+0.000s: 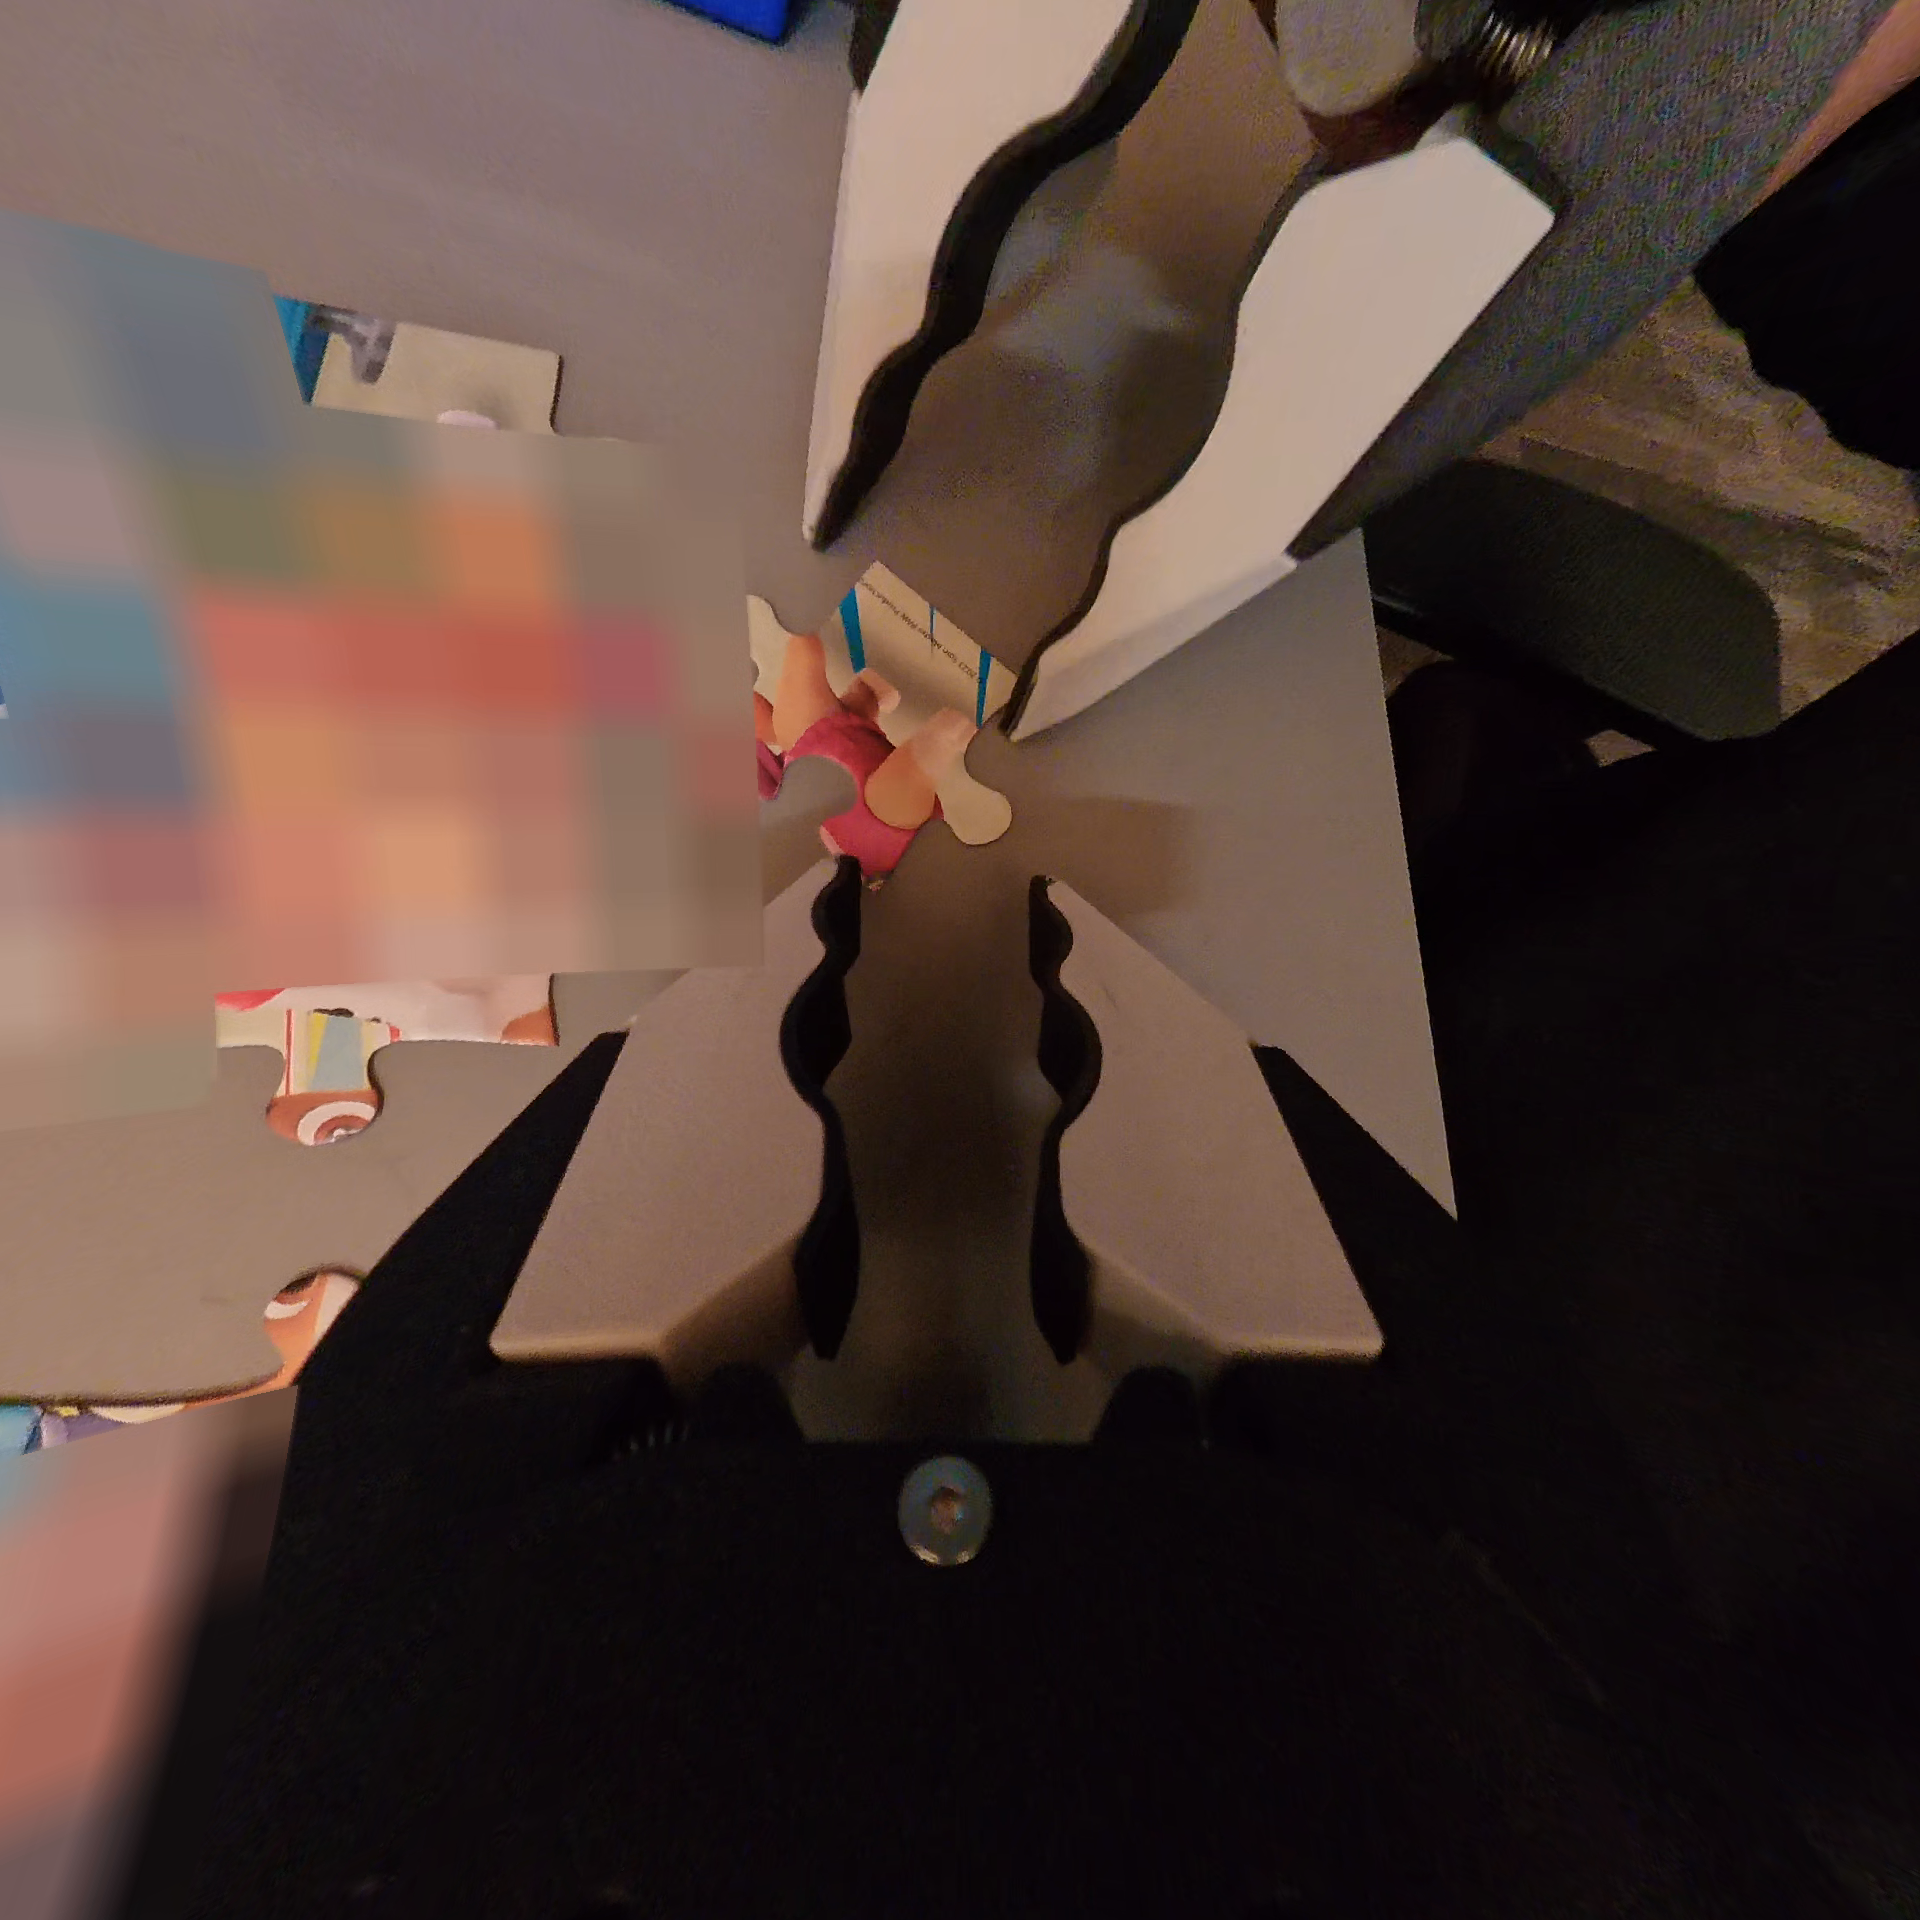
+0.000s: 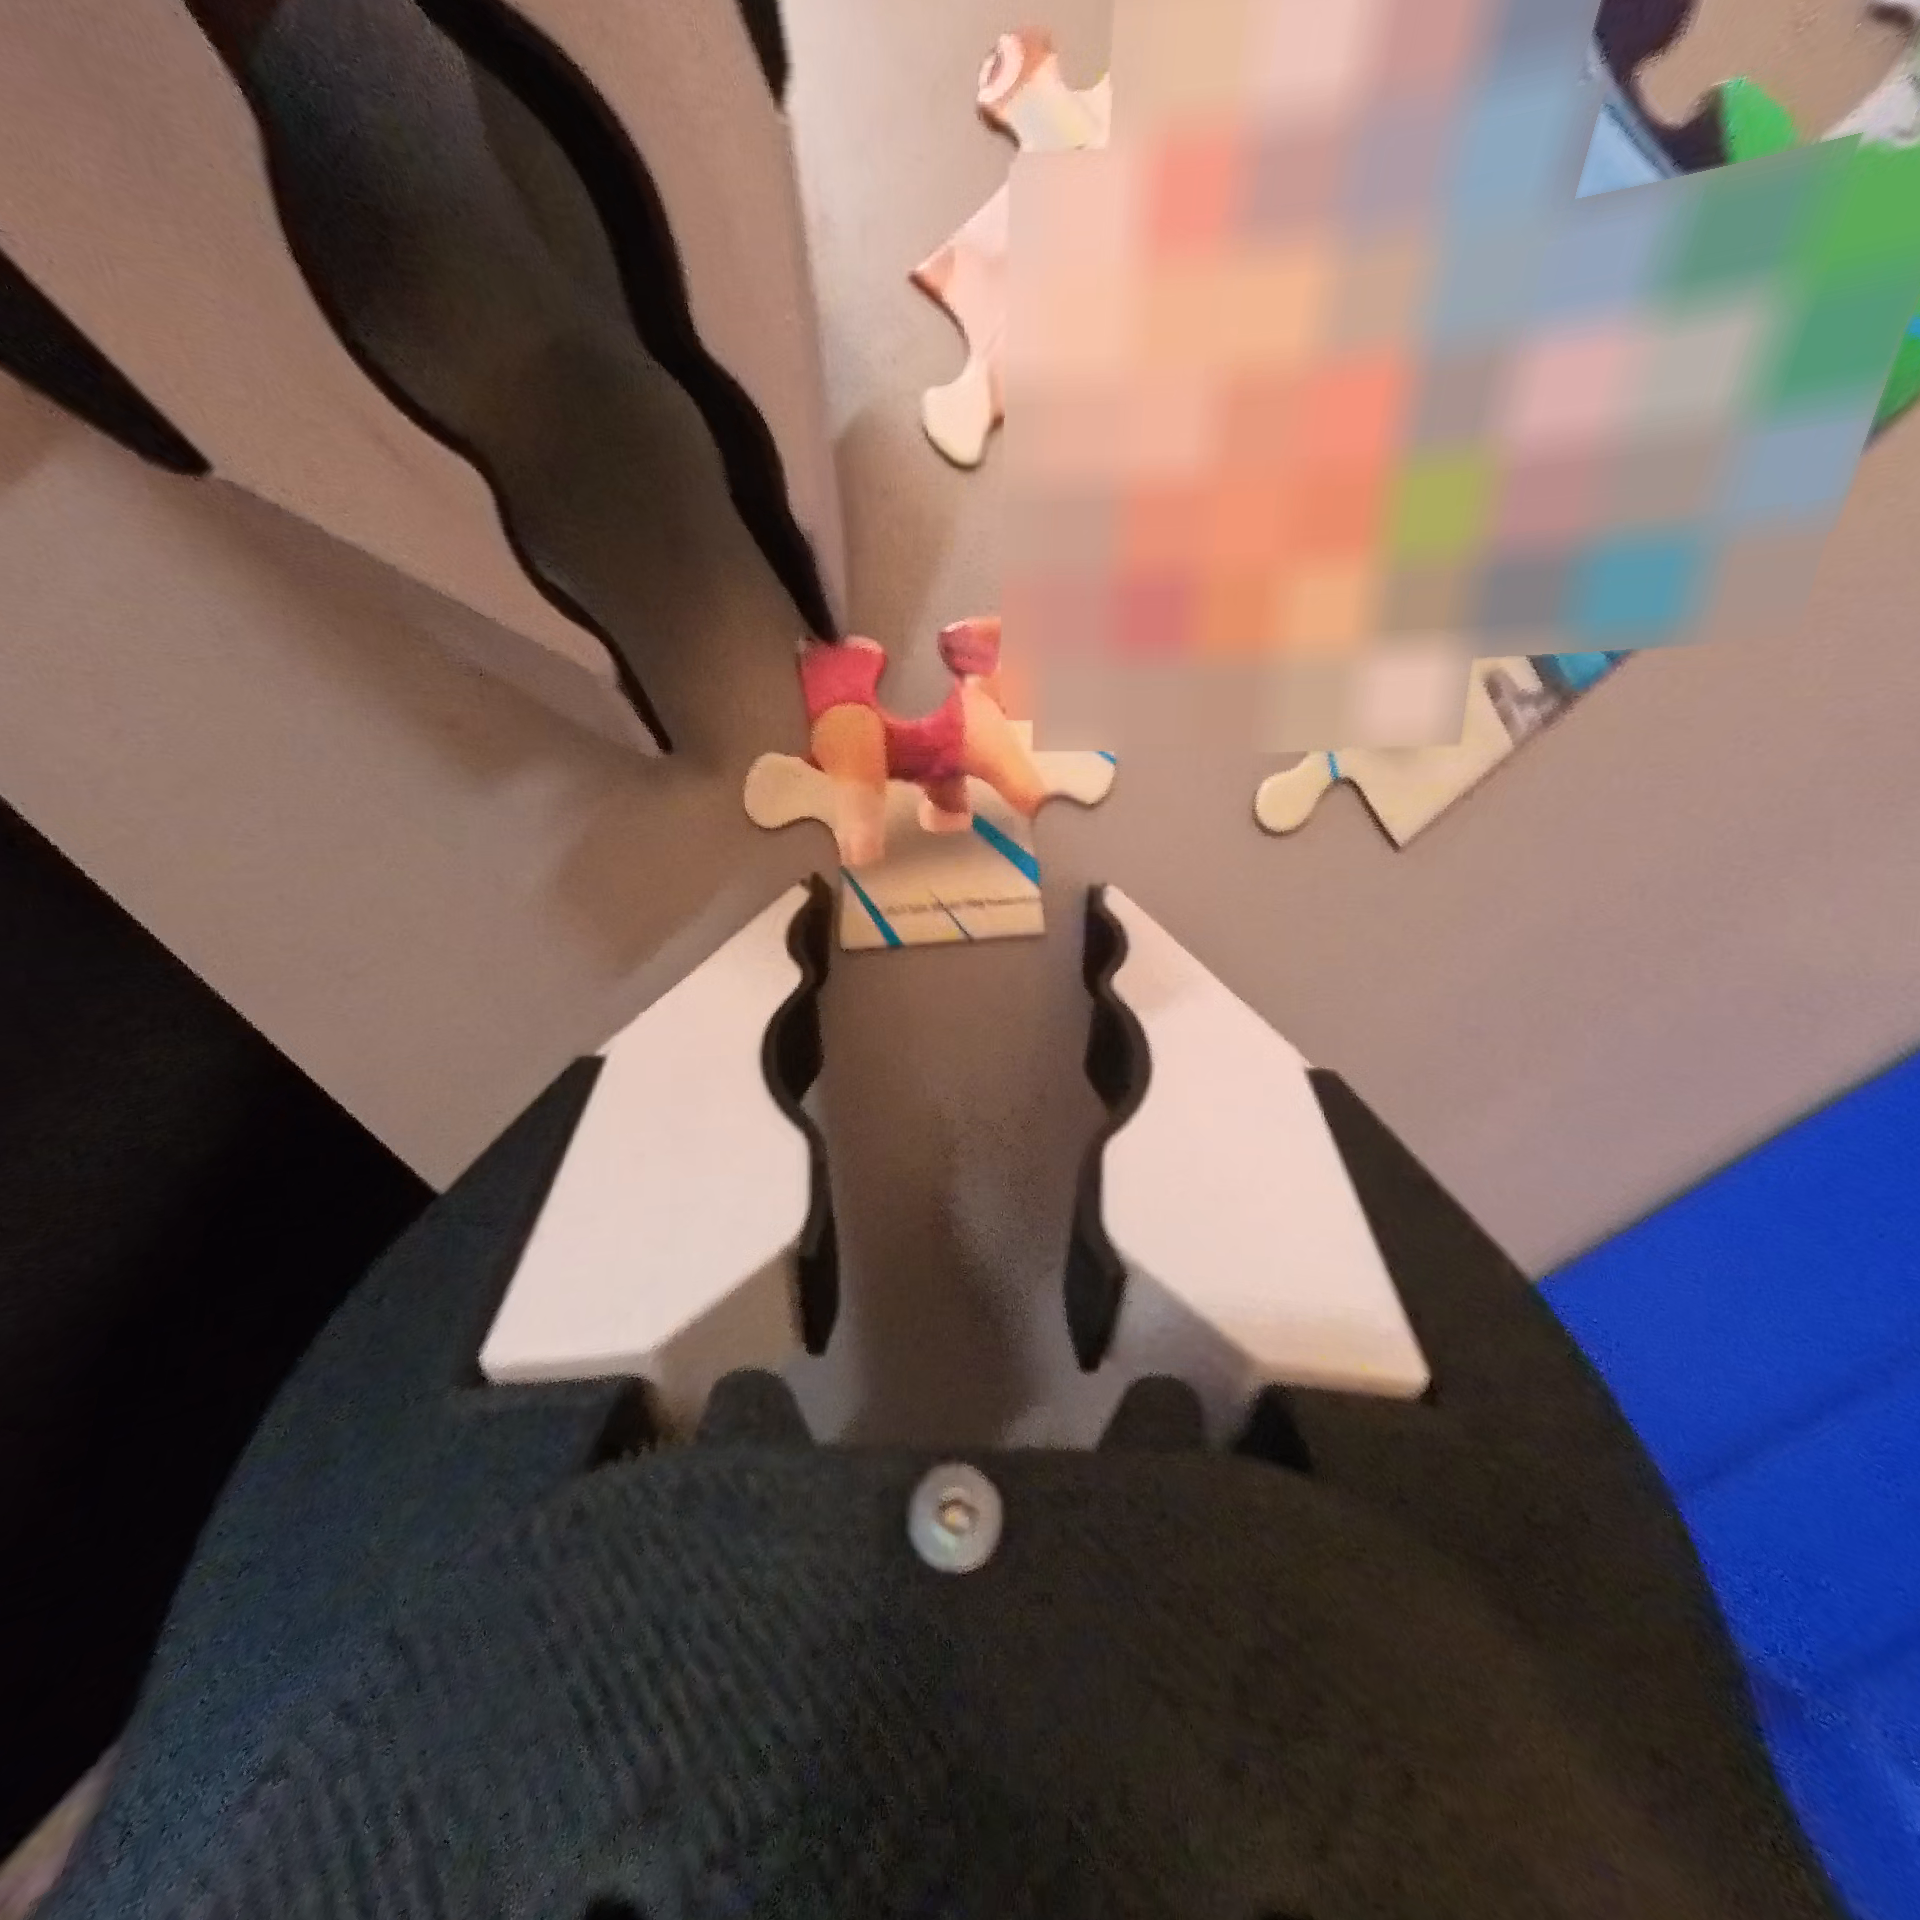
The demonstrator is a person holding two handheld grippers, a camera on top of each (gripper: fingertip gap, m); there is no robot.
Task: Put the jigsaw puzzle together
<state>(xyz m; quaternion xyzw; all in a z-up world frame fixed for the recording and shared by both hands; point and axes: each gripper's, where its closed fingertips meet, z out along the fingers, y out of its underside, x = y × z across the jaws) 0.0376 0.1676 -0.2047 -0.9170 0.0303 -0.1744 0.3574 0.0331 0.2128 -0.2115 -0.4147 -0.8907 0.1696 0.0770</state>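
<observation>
A jigsaw piece (image 1: 883, 743) with a pink and peach picture and blue lines lies flat on the grey table (image 1: 1226, 852). My left gripper (image 1: 943, 878) is open, with nothing between its pads. Its left fingertip (image 1: 847, 878) is at the piece's pink edge. My right gripper (image 2: 956, 896) is open and faces it from the other side. The piece's straight edge (image 2: 940, 914) lies between its fingertips, close to the left one (image 2: 816, 899) and apart from the right one. The right gripper also shows in the left wrist view (image 1: 923, 623). The left gripper also shows in the right wrist view (image 2: 743, 684).
A joined part of the puzzle, mostly under a blur patch, lies beside the piece (image 1: 312, 1049). Another loose-edged piece (image 2: 1382, 800) sits to the right. A blue object (image 2: 1745, 1455) lies at the right. The table edge (image 1: 1397, 831) and a dark chair (image 1: 1579, 603) are close. About 5 cm separates my left fingertips from my right.
</observation>
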